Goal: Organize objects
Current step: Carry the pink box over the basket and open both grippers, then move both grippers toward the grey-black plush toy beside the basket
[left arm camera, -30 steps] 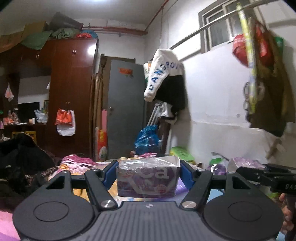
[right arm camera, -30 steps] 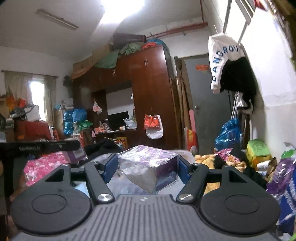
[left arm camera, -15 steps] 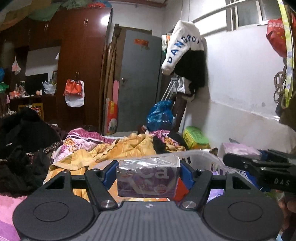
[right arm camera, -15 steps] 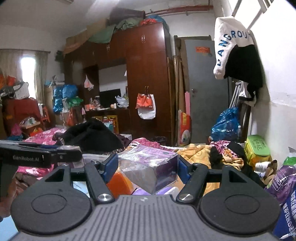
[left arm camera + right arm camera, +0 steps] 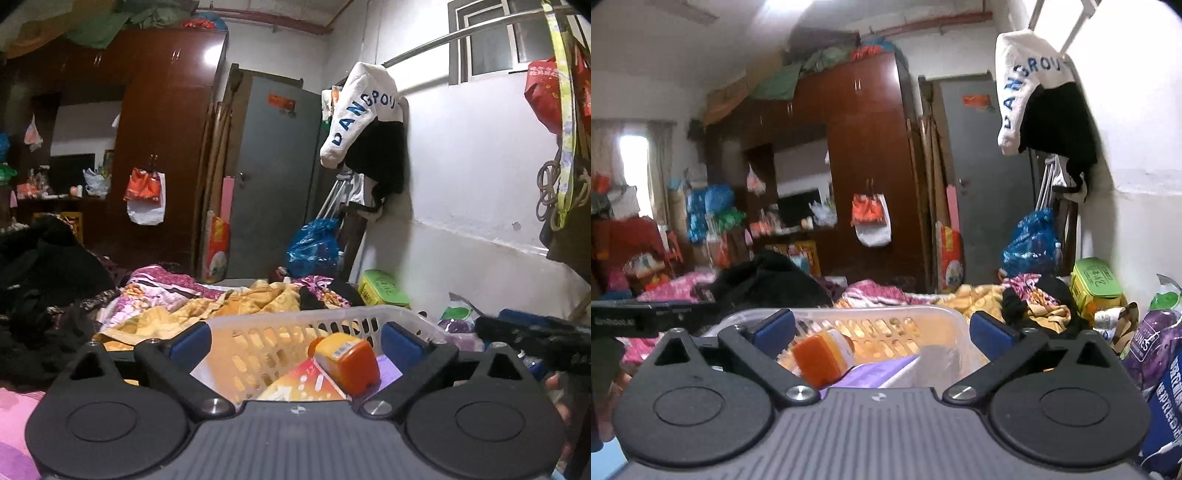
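The setting is a crowded bedroom: a bed heaped with a yellow and pink patterned blanket (image 5: 236, 306) and dark clothes, a tall brown wardrobe (image 5: 162, 147) at 10 o'clock in the left wrist view, a grey door (image 5: 273, 173) at 12 o'clock, and a white garment with blue letters (image 5: 362, 114) hanging from a rail at 1 o'clock. A white slotted basket (image 5: 295, 321) sits on the bed straight ahead of both tools. The left gripper (image 5: 295, 341) has just been opening and its jaws now stand wide apart with nothing pressed between the blue pads; through the gap the basket's contents show, untouched. The right gripper (image 5: 882, 330) has likewise just been opening and is spread fully, gripping nothing, above the same basket (image 5: 923, 314). Inside the basket lie one orange bottle (image 5: 347, 362) on its side, one red and white packet (image 5: 303, 384) just beside it at 7 o'clock, and one purple box (image 5: 882, 373) at 5 o'clock of the bottle in the right wrist view. One green and yellow tin (image 5: 1095, 284) stands by the wall at 3 o'clock, and one blue plastic bag (image 5: 1030, 243) near the door.
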